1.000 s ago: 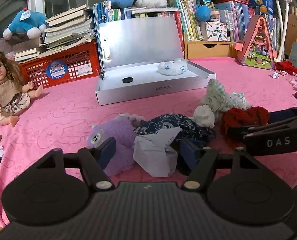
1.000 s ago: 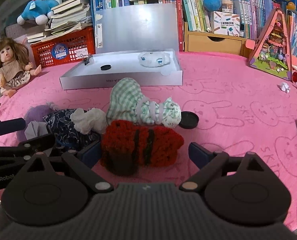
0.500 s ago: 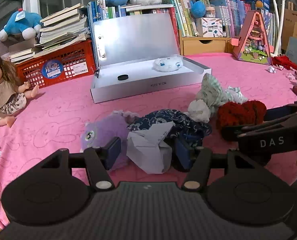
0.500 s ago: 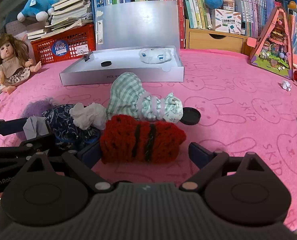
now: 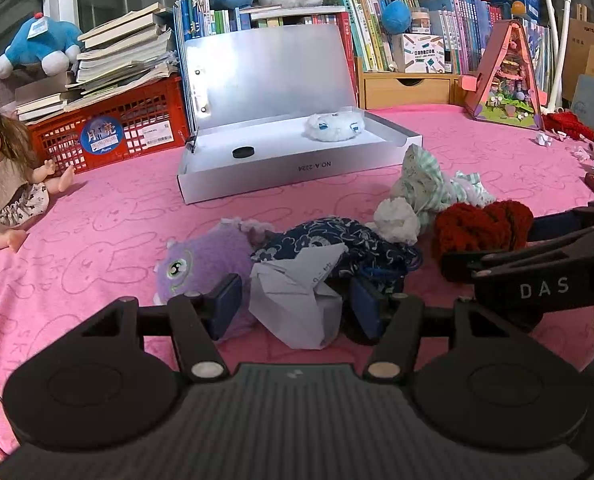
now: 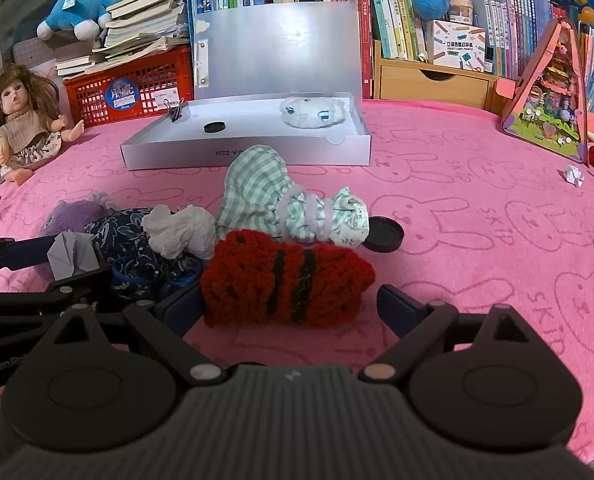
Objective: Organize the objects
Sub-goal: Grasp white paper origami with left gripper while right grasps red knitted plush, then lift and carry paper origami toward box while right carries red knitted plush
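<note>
Pink blanket (image 6: pixel 477 208) carries box (image 6: pixel 249 156), doll (image 6: pixel 21 120), toy pile (image 6: pixel 257 248)

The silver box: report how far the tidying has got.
Done: the silver box holds a white plush and a black disc. In hand: nothing; the left gripper brackets a paper piece, the right gripper the red knit. Left: the checked bundle and purple plush.

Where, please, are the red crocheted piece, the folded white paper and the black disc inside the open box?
red crocheted piece (image 6: pixel 285 280), right wrist view, on its knitted middle between the black stripes.
folded white paper (image 5: pixel 297 292), left wrist view, on its creased front face.
black disc (image 5: pixel 243 153), left wrist view, on its top.
</note>
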`<move>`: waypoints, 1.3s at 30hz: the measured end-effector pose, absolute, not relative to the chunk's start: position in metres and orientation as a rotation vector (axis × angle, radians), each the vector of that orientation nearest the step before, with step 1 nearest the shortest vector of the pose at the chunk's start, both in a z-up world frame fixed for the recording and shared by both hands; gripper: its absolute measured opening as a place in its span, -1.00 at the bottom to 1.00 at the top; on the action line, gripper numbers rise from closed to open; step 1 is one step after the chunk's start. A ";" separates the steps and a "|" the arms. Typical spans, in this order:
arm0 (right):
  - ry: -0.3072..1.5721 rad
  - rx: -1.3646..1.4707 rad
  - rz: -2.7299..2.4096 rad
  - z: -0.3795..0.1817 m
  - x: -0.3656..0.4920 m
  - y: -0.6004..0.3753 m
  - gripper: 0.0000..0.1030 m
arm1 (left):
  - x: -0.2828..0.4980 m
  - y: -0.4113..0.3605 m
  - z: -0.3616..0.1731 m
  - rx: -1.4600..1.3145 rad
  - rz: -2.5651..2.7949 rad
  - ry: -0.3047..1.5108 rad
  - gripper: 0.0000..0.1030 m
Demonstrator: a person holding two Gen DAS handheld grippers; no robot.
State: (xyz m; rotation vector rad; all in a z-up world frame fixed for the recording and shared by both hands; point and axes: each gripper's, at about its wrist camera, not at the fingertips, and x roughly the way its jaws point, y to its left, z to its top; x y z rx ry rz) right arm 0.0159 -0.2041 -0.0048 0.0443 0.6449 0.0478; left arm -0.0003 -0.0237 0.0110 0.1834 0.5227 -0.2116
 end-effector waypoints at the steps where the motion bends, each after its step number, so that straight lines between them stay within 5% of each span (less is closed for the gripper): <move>1: 0.644 0.044 0.050 -0.004 0.016 -0.204 0.87 | -0.001 -0.024 0.011 0.184 -0.212 0.523 0.28; 8: 0.632 0.030 0.065 -0.002 0.014 -0.201 0.82 | 0.000 -0.024 0.011 0.179 -0.212 0.523 0.27; 12: 0.626 0.041 0.057 -0.002 0.013 -0.203 0.67 | -0.001 -0.021 0.011 0.140 -0.207 0.523 0.08; 39: 0.559 0.069 0.057 0.016 0.004 -0.213 0.12 | -0.012 -0.016 0.032 0.120 -0.187 0.457 0.02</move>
